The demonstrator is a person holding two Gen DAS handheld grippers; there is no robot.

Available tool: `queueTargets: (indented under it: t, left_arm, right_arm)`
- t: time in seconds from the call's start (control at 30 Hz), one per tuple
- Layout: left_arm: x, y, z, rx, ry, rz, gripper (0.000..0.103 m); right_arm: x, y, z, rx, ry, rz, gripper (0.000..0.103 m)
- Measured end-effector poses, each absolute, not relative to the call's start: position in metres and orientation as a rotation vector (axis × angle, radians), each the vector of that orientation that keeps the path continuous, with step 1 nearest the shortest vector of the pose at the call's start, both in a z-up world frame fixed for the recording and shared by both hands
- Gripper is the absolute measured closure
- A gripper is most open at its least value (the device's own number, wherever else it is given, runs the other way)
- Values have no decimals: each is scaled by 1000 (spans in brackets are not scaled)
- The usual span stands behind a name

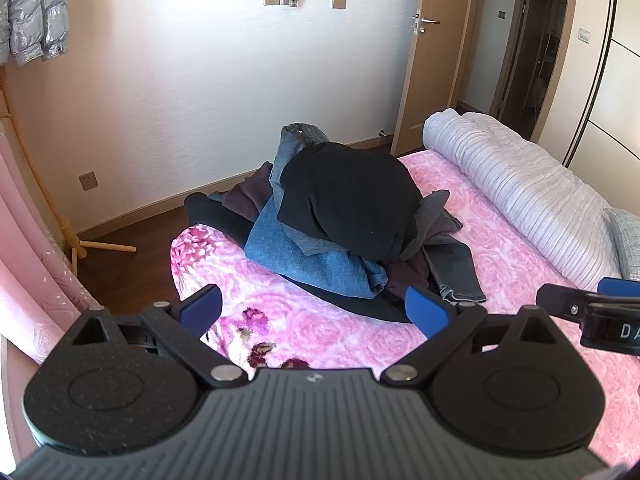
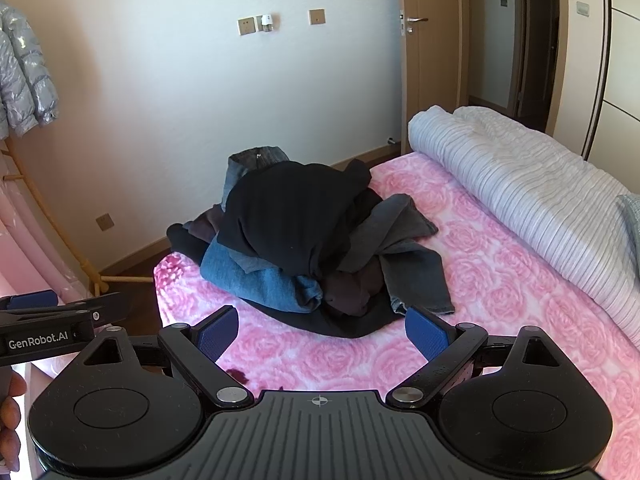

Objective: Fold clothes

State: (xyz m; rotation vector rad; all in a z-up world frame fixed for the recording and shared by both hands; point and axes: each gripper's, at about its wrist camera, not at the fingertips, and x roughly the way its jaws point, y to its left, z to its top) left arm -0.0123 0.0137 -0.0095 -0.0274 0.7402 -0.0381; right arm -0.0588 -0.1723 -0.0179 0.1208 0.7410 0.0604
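Because the clothes [image 1: 340, 224] lie tangled in one heap at the far left of the bed [image 1: 500, 248], a pinch from the left hand-held gripper [image 1: 316, 310] could catch two layers at once and drag the whole mound toward the bed's edge. In its view that gripper hangs released over the pink spread, both blue pads wide apart, holding nothing. I count one black garment [image 1: 352, 200] on top, one blue one [image 1: 304, 260] beneath, and perhaps three darker pieces, though the folds hide the seams.

From the right wrist view, the right hand-held gripper [image 2: 322, 332] is likewise spread and empty, near the heap's front. One rolled white quilt [image 2: 520, 192] lies along the right; a swung sleeve could snag it. One silver jacket [image 2: 24, 80] hangs far left.
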Motion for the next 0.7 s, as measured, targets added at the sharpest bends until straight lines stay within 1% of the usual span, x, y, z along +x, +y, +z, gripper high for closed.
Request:
queueTargets:
  t: [0.33,0.7]
  left_arm:
    - [-16,12,-8,-21,737,-34,6]
    - [-13,23,-4,-38,687,-52,7]
  right_arm:
    - [-59,-176,-18,149,714,87,10]
    - [-61,-186,-5,145,552,182,10]
